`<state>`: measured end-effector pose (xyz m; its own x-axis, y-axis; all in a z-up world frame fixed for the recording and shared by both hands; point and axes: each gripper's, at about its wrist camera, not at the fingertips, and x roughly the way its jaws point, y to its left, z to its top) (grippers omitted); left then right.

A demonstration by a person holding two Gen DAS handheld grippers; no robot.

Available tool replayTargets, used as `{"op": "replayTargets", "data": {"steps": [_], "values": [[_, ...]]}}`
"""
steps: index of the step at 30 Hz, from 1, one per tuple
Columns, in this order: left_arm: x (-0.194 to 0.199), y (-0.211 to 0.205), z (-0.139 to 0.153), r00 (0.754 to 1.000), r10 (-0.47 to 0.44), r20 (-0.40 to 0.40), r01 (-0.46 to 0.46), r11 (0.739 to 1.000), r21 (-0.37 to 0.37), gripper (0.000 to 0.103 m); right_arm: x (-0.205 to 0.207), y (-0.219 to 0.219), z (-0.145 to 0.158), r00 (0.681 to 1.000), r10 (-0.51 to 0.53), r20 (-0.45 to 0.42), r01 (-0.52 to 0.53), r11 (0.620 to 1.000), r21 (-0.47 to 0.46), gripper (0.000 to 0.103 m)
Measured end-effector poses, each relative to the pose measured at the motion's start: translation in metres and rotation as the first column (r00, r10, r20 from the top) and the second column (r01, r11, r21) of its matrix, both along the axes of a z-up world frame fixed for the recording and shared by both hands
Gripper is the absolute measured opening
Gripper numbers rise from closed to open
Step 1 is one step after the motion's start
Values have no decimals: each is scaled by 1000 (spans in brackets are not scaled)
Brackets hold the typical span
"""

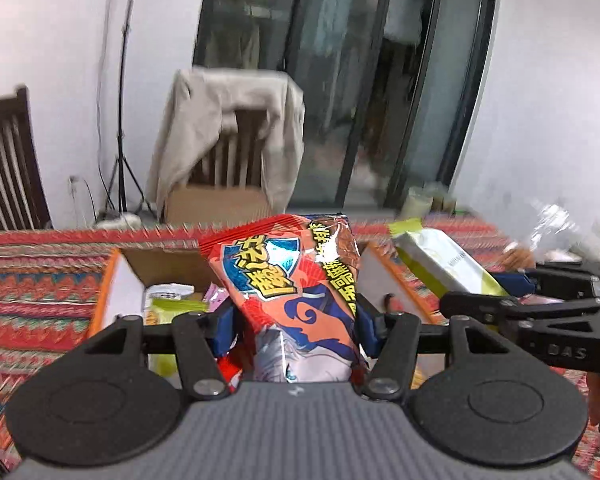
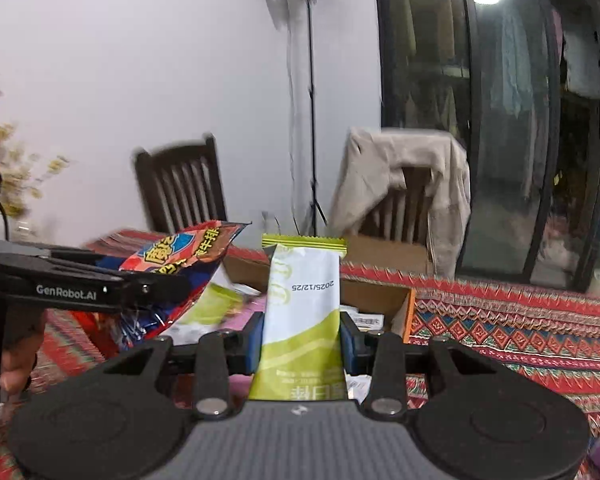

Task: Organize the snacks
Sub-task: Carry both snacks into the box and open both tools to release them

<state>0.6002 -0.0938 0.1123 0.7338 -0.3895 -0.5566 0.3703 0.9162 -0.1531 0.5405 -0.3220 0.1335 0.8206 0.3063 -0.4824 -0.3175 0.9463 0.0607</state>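
My left hand-held gripper (image 1: 296,320) clamps the red snack packet (image 1: 288,280); my right hand-held gripper (image 2: 300,336) clamps the green-white sachet (image 2: 302,312). Both look light, crinkly, slippery: grip mid-body.

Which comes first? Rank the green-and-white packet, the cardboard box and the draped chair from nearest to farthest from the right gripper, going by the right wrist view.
1. Green-and-white packet: clamped between the right gripper's fingers.
2. Cardboard box: open on the patterned tablecloth, just behind the packet.
3. Draped chair: beyond the table's far edge, toward the right.
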Motion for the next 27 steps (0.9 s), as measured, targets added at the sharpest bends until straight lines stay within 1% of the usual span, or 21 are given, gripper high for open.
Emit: {"op": "replayTargets", "data": {"steps": [3,6,7,8,9,10,11,12,13,15,16,18,23,27], "values": [[54,-9,-26,994,34,-104,-32,999,14,59,65,5,-22,994,-51,-95,46,998,-50,37],[90,-17,-51,986,45,-163,-37,998,51,59,115,13,-49,979,-109,-172,91,990,-109,37],[94,-18,-60,982,54,-180,-43,997,66,62,128,16,-58,974,-122,-192,98,987,-131,37],[101,-19,-67,978,65,-196,-51,996,77,68,139,20,-66,969,-139,-205,106,981,-161,37],[105,-20,-72,975,71,-212,-56,995,77,71,147,23,-74,965,-154,-211,114,975,-192,37],[109,-20,-74,972,65,-226,-50,996,68,71,156,28,-83,961,-169,-220,119,967,-225,39],[109,-18,-74,972,51,-231,-40,998,55,74,159,29,-90,959,-179,-218,125,962,-242,40],[108,-17,-72,975,40,-220,-32,999,42,82,163,32,-96,958,-191,-214,133,956,-260,41],[106,-15,-70,977,37,-209,-29,999,39,84,165,35,-101,960,-189,-208,129,954,-271,42],[100,-15,-66,982,25,-188,-14,998,59,85,164,40,-102,964,-184,-194,122,948,-293,49],[97,-14,-63,984,22,-179,-10,998,68,85,161,40,-101,967,-181,-179,123,948,-293,56],[90,-9,-57,986,21,-167,-9,998,69,85,154,40,-95,969,-174,-174,122,953,-276,63],[68,10,-35,992,26,-124,-17,997,75,85,138,33,-74,976,-140,-165,103,972,-213,63],[39,29,-13,996,28,-90,-21,997,73,86,113,28,-52,984,-112,-137,83,975,-205,68]]}}
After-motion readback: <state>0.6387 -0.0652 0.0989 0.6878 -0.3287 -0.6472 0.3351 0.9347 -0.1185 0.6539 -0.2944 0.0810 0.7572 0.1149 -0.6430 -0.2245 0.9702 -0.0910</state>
